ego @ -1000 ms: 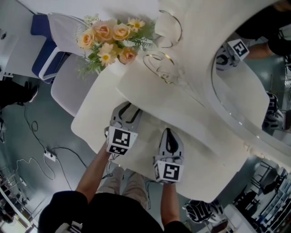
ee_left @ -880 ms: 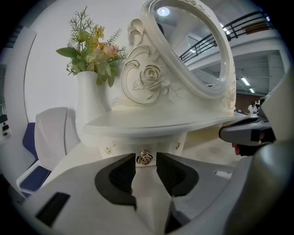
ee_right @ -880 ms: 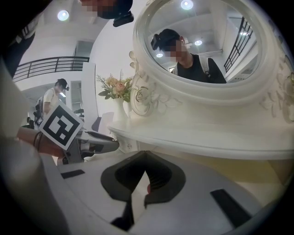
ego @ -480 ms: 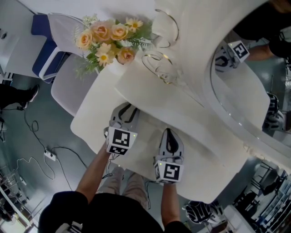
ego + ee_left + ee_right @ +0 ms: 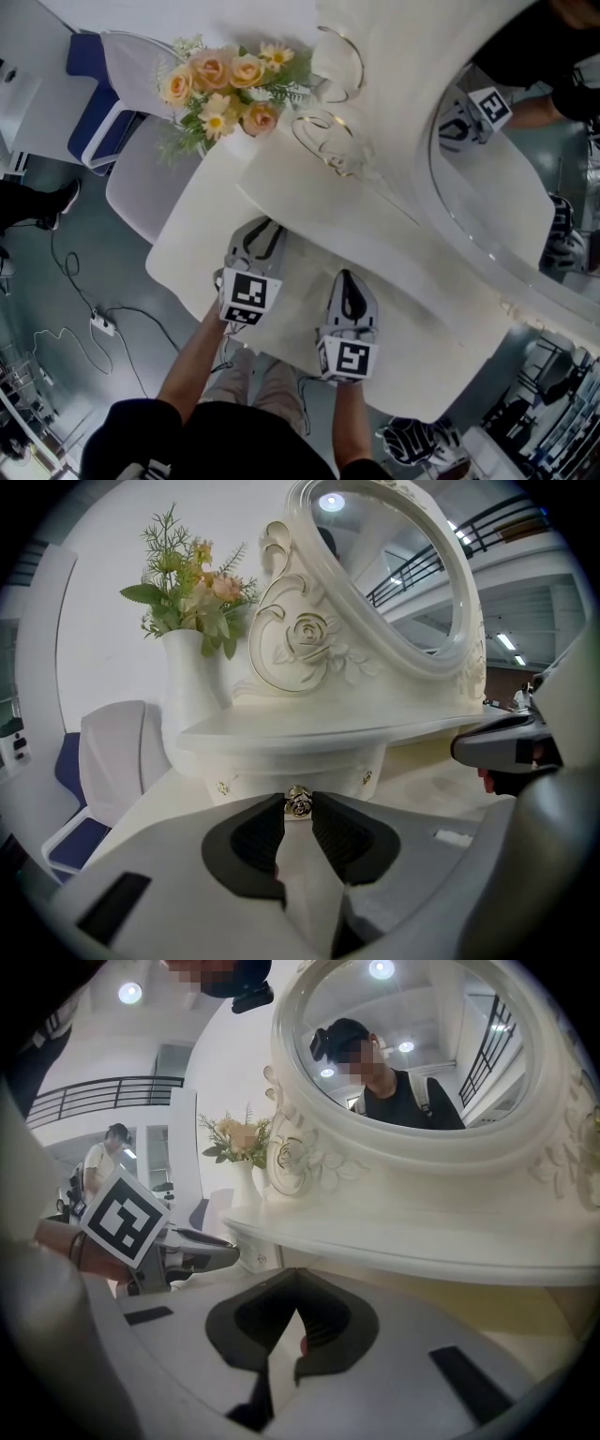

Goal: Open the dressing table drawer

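The cream dressing table (image 5: 197, 234) has a small drawer (image 5: 328, 769) under its raised shelf, with a round metal knob (image 5: 298, 802). My left gripper (image 5: 298, 808) has just been closing, and its dark pads now press on that knob from both sides. In the head view the left gripper (image 5: 265, 230) reaches under the shelf edge. My right gripper (image 5: 345, 279) rests just to its right over the tabletop. It is shut with nothing in it, its pads (image 5: 314, 1312) meeting at the tips.
A white vase of peach and yellow flowers (image 5: 225, 80) stands at the table's back left. The oval mirror (image 5: 497, 187) rises on the right, with gold wire stands (image 5: 328, 127) on the shelf. A white chair (image 5: 131, 178) and floor cables (image 5: 94, 319) lie left of the table.
Both hands stay where they were. The left gripper's fingers look a little closer together than a second ago.
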`<state>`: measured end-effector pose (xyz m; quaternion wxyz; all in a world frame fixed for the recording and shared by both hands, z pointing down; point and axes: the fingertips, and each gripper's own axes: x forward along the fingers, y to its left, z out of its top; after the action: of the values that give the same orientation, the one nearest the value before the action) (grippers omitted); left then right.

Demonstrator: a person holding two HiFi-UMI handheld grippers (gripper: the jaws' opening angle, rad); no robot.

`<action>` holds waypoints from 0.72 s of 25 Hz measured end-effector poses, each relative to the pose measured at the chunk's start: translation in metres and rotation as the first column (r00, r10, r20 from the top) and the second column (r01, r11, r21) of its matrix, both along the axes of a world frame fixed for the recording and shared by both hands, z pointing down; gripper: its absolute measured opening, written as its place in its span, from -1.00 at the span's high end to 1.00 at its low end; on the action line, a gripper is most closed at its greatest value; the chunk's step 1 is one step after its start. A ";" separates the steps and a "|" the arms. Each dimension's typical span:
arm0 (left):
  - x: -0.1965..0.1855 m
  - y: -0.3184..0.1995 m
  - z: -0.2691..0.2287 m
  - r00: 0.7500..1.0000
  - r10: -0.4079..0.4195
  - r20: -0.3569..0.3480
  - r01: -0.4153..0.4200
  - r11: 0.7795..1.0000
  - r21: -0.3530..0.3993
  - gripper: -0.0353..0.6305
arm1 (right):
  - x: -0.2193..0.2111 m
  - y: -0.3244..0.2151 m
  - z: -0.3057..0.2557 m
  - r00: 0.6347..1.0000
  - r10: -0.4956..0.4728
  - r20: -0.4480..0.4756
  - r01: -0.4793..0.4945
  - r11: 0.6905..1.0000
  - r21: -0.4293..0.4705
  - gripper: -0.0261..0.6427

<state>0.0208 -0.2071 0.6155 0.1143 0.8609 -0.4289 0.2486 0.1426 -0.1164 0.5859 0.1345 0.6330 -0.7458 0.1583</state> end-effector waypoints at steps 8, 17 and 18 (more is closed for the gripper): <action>-0.004 0.008 0.000 1.000 -0.010 -0.001 0.010 1.000 -0.002 0.62 | 0.000 0.005 -0.002 1.000 -0.002 -0.013 0.002 1.000 -0.001 0.93; -0.011 0.020 0.000 1.000 -0.003 0.002 0.003 1.000 0.002 0.62 | -0.001 0.018 -0.009 1.000 0.018 -0.018 -0.017 1.000 0.024 0.93; -0.011 0.021 0.000 1.000 -0.002 0.002 0.002 1.000 0.002 0.62 | -0.001 0.019 -0.009 1.000 0.020 -0.020 -0.019 0.999 0.026 0.93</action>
<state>0.0099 -0.1860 0.6150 0.1134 0.8603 -0.4302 0.2489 0.1413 -0.0973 0.5767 0.1324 0.6435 -0.7402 0.1434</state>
